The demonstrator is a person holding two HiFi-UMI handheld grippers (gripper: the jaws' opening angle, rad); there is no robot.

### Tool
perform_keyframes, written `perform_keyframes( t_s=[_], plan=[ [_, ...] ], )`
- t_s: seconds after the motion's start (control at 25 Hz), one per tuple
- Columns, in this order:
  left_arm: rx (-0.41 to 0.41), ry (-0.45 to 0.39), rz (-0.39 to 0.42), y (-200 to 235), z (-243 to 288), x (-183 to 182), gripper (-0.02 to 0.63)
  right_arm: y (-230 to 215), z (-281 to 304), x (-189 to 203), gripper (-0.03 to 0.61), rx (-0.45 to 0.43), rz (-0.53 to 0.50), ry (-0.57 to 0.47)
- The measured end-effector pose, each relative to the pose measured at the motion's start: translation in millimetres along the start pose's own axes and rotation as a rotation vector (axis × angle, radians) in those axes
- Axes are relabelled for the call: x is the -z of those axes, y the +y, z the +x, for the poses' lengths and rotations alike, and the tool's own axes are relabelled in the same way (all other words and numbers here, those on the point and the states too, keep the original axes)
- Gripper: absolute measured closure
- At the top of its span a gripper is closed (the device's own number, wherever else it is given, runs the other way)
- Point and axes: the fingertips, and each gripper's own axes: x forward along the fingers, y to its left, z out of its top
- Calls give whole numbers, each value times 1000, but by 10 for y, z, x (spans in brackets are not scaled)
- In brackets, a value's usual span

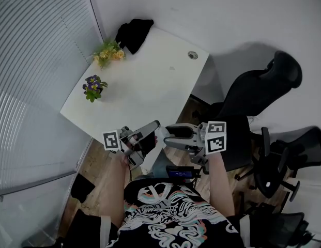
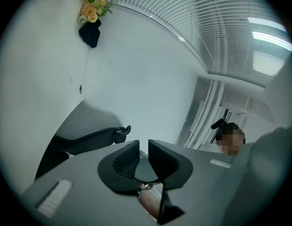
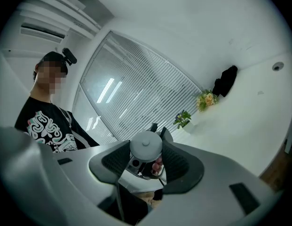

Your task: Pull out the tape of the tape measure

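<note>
A round grey tape measure (image 3: 146, 146) sits between the pads of my right gripper (image 3: 146, 155), whose jaws stand wide and press on its sides. In the head view both grippers are held in the air in front of the person's chest, tips almost meeting: left gripper (image 1: 156, 129), right gripper (image 1: 168, 135). The jaws of the left gripper (image 2: 143, 154) stand close together with a thin gap showing at the tips. A dark round shape (image 2: 146, 169) and a small metal piece lie low between them. Whether its pads pinch the tape's end is hidden.
A white table (image 1: 150, 76) stands ahead with two flower pots (image 1: 93, 87) (image 1: 109, 52) and a black cloth (image 1: 133, 34) at its far corner. Black office chairs (image 1: 258, 92) crowd the right side. A glass wall with blinds runs along the left.
</note>
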Motion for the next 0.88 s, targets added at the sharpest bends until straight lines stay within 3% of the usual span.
perform_keyframes(
  t_s=[0.28,0.56,0.88],
  plan=[
    [34,-11,-24,7,-23,18,531,-31,-3,19,364,2,-4,6],
    [25,14,-30,58,-3,72,532,-64,-2,57,364,0,8,10],
    [10,7,-44,116,-17,77,590,-107,-28,102,364,8,17,3]
  ],
)
